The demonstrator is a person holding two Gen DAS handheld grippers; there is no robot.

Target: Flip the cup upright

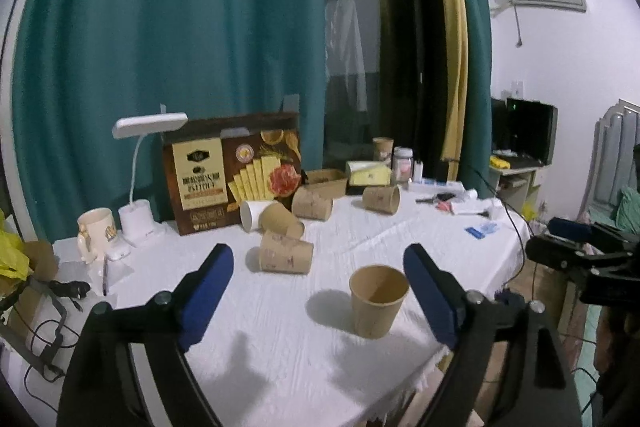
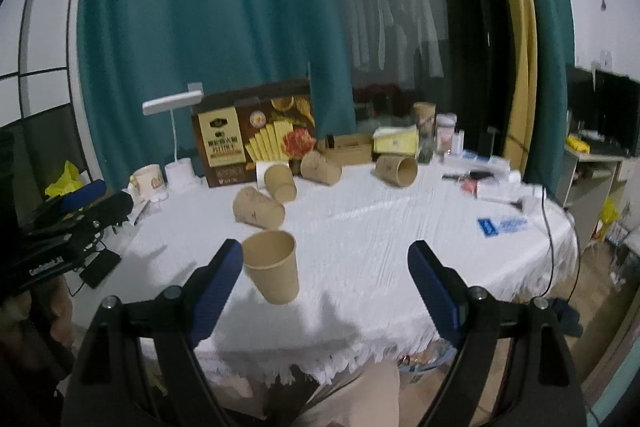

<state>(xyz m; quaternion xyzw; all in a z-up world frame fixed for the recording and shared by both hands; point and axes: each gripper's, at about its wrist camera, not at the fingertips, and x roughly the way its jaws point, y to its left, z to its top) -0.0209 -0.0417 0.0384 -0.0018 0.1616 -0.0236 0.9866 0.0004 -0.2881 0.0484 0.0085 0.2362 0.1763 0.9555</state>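
Both hand-held grippers spread and empty, one upright cup (image 1: 378, 301), five cups lying sideways

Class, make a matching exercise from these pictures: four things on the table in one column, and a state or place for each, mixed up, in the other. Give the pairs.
Things:
1. plain brown cup
2. printed cup
3. desk lamp
4. biscuit box

States:
A. lying on its side
B. upright, mouth up
C. stands before the teal curtain
D. white, beside a mug

Pairs: 1-B, 2-A, 3-D, 4-C
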